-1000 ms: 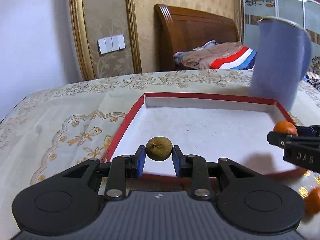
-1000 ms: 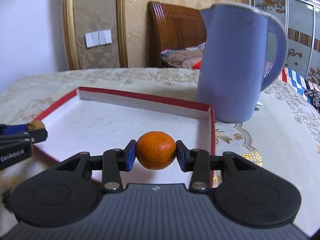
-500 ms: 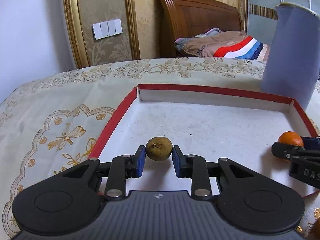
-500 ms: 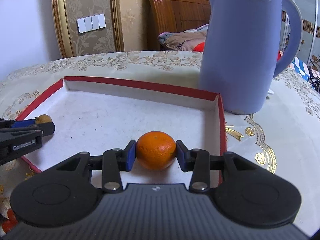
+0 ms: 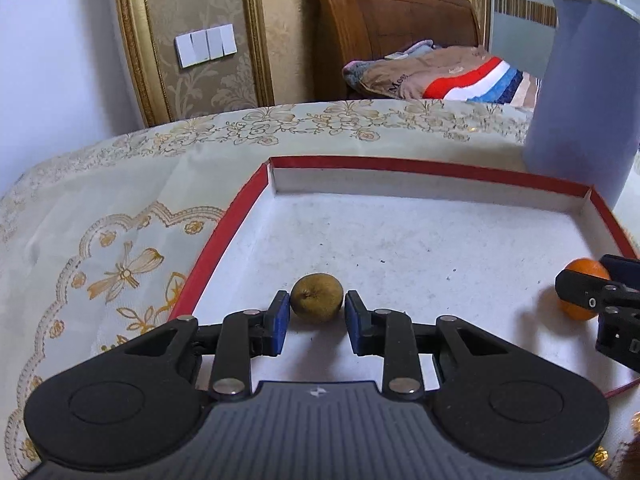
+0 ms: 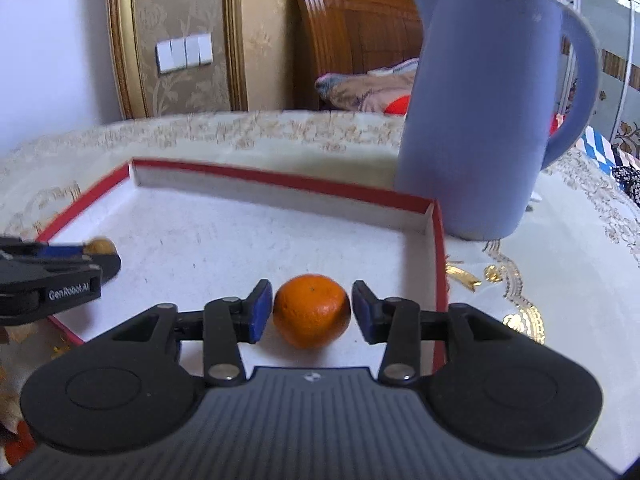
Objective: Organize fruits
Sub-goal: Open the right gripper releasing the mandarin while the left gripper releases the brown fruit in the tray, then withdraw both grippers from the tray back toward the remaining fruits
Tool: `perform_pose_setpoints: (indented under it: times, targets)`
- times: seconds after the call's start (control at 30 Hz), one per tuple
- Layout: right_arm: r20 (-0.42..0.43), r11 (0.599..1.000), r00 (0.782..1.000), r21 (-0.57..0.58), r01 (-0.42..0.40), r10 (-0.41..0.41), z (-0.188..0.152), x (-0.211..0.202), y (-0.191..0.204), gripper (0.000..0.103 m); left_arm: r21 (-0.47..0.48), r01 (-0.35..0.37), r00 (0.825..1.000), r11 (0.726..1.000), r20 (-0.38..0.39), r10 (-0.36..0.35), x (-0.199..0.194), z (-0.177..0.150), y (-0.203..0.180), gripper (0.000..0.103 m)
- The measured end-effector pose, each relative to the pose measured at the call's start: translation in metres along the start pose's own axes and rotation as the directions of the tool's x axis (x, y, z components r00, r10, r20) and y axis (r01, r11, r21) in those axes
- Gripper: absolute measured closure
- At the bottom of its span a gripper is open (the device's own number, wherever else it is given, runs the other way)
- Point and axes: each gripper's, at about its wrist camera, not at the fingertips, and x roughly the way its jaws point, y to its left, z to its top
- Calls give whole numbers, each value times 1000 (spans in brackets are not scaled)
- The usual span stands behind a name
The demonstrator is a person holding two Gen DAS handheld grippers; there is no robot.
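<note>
The left gripper [image 5: 316, 316] stood parted around a brownish-green fruit [image 5: 317, 298], narrow gaps either side; the right gripper [image 6: 311, 311] likewise flanked an orange [image 6: 311, 310] (both fruits rested on the floor of the red-rimmed tray [image 5: 420, 166]) beside a blue jug [image 6: 480, 120]

Home bedroom, wooden headboard [image 5: 384, 28], folded blanket [image 5: 436, 76], embroidered tablecloth [image 5: 100, 216], wall switches [image 5: 205, 45]
</note>
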Motion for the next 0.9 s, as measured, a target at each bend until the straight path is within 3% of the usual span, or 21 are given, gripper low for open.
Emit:
perform_pose_setpoints:
  times: [0.03,0.13,0.27,0.53,0.67,0.9]
  targets:
    - [19,1000,1000,-3,-2,2,-1,-4,0,40,-11,8,1000,1000,8,-8,-2,0,2,74]
    - [36,1000,999,-10,15,-15,-1,-6,2,40,-1,16,999,1000,39,-16,-8,0,1,74]
    - [32,1000,999,8,19,-19,-3,-5,-2,40,26,-2,996,1000,89,0,-15,-4,-5,59]
    - [101,999,994,28,33,-35,-11,-30,-9,40,-4,-25,981,1000,194,26,-56,-21,7,58]
    - [118,999,993,47,-10,4,-19,-46,-9,40,-18,-46,966,999,255,49,-88,-47,19,40]
    - [183,991,979,80,-107,91,-49,-92,-10,29,-107,42,973,993,230,-16,-121,-95,49,40]
